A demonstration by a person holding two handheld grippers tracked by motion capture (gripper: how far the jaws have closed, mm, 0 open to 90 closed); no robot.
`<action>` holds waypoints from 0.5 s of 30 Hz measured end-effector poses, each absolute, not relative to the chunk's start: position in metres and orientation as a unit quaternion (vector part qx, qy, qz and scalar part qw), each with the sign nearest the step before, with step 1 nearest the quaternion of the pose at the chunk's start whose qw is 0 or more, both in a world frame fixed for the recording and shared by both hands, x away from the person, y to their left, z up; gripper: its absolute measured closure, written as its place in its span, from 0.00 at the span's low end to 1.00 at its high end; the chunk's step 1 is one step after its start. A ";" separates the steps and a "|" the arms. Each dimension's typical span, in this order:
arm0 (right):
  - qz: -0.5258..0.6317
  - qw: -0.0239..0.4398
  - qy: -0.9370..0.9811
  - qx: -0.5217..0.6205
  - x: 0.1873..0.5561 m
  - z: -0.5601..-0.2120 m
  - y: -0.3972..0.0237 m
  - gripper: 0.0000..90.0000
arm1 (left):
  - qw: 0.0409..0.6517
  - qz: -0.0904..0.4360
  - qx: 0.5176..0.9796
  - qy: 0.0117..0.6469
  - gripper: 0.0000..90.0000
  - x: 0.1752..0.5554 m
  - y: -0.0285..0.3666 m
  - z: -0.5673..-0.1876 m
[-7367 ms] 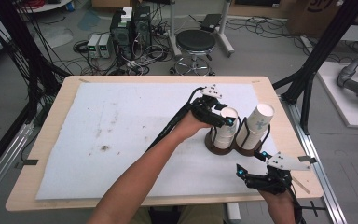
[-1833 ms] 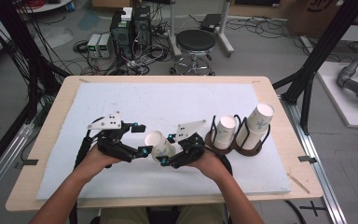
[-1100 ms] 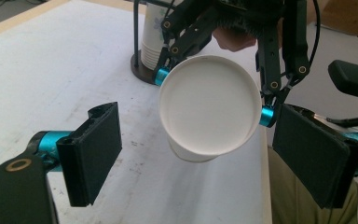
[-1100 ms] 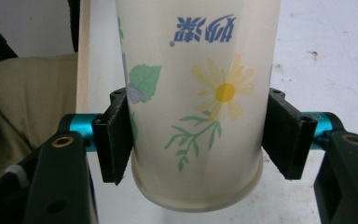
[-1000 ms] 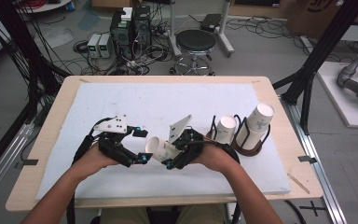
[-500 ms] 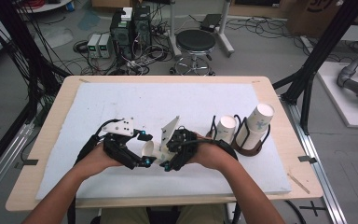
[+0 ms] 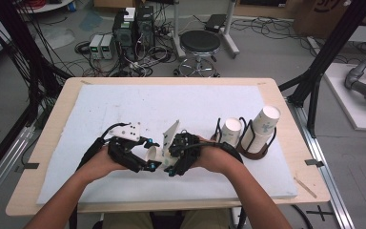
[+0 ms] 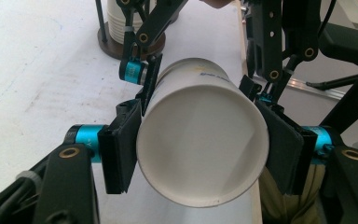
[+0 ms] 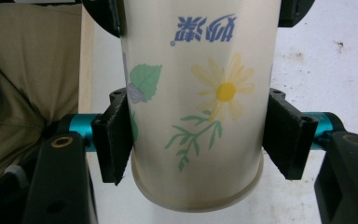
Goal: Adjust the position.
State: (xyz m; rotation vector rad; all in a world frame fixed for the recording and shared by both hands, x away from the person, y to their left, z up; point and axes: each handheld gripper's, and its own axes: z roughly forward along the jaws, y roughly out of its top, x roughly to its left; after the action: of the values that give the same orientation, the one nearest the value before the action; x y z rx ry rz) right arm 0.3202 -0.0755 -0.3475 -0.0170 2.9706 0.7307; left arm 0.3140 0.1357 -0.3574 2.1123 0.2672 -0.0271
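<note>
With the left gripper just closed on the cup's base and the right gripper clamping its wall, pull apart straight, squeezing lightly.

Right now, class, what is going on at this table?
A person holds one paper cup between two tools above the white mat. The right tool grips its flowered side; the left tool has just been closing on its base end. Two more cups sit in a wire holder nearby.

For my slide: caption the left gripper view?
Left gripper and right gripper both clamp one paper cup above the table.
</note>
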 end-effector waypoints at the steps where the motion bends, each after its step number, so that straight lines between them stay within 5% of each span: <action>1: 0.239 0.042 0.970 -0.007 0.320 -0.348 -0.075 0.37 | 0.483 -0.013 0.868 0.111 0.39 0.314 0.136 -0.357; 7: 0.279 0.055 0.959 0.004 0.322 -0.348 -0.082 0.24 | 0.494 0.002 0.862 0.115 0.41 0.315 0.139 -0.356; 15: 0.399 0.043 0.914 0.059 0.322 -0.339 -0.112 0.22 | 0.534 0.004 0.836 0.128 0.41 0.317 0.151 -0.359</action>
State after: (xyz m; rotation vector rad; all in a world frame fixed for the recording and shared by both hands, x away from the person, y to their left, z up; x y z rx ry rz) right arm 0.3222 -0.1124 -0.3389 0.1797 2.7944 1.2214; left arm 0.3168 0.1512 -0.3590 1.9915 0.3061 0.0087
